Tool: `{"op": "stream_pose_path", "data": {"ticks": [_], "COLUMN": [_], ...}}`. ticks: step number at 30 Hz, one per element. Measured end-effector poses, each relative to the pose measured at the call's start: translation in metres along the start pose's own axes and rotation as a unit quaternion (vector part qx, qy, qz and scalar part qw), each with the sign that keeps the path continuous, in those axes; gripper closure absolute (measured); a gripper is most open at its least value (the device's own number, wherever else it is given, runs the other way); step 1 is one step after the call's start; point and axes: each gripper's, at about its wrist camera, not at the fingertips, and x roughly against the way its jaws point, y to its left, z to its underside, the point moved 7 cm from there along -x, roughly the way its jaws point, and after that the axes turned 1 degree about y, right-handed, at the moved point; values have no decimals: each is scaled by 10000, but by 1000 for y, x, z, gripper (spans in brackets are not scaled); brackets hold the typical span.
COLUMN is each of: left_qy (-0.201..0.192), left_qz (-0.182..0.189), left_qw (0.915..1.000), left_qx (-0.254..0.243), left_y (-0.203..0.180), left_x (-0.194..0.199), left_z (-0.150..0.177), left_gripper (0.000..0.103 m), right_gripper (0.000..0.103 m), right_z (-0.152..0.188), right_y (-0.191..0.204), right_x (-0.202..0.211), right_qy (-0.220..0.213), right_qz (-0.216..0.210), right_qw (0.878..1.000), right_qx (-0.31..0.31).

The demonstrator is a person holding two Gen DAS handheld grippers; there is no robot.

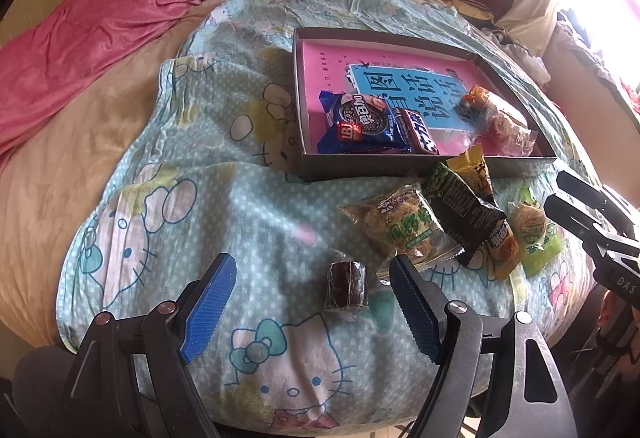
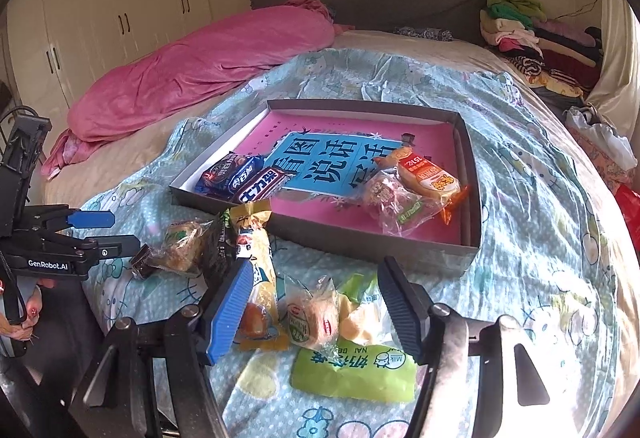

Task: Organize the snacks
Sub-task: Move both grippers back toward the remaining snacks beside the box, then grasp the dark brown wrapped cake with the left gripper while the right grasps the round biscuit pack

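A shallow grey box lies on the bed with a pink book in it. Inside are a blue biscuit pack, a chocolate bar, an orange pack and a clear-wrapped pastry. My left gripper is open, with a small dark brown snack on the sheet between its fingers, untouched. My right gripper is open over a round wrapped cake. Beside that cake lie a yellow pack and a green milk pack.
More loose snacks sit in front of the box: a clear pastry bag and a black-green pack. A pink duvet lies at the left, folded clothes at the back right. A hand holds the left gripper.
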Motion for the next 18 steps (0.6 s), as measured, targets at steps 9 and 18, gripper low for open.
{"op": "stream_pose_path", "data": {"ticks": [9,18], "left_qy": [183,439], "left_qz": [-10,111], "left_qw": [9998,9990], "left_qx": [-45,-33], "left_y": [0,-3], "left_x": [-2,-12], "left_z": [9,17], "left_gripper": [23,23], "right_gripper": [39,43], "right_z": [5,10], "right_y": [4,3], "right_x": [0,-3], "right_qy": [106,245], "right_qz": [-41,-95], "right_qw": [9999,9997], "right_qx": [73,24]}}
